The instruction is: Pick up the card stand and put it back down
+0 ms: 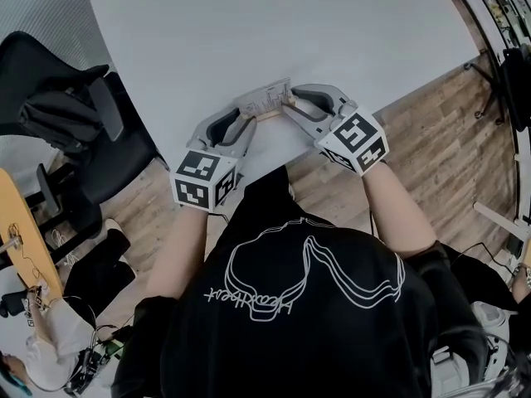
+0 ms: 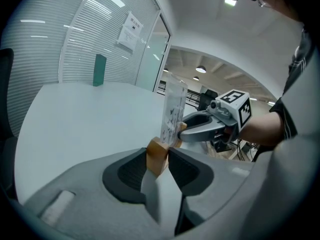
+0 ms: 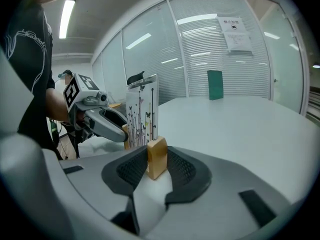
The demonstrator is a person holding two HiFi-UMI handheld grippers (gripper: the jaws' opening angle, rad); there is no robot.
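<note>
The card stand (image 1: 267, 102), a wooden bar holding an upright printed card (image 3: 142, 116), is at the front edge of the white table (image 1: 290, 31). My right gripper (image 3: 156, 160) is shut on one wooden end (image 3: 157, 154), its pads tight against both sides. My left gripper (image 2: 158, 160) has the opposite wooden end (image 2: 157, 154) between its jaws, which flank it closely and show no squeeze. In the head view the left gripper (image 1: 249, 116) and the right gripper (image 1: 290, 104) face each other across the stand. Whether the stand rests on the table I cannot tell.
A green box (image 2: 100, 70) stands upright at the table's far side, also seen as the green box (image 3: 215, 85) in the right gripper view. A black chair (image 1: 66, 114) is left of the table. Wood floor lies to the right.
</note>
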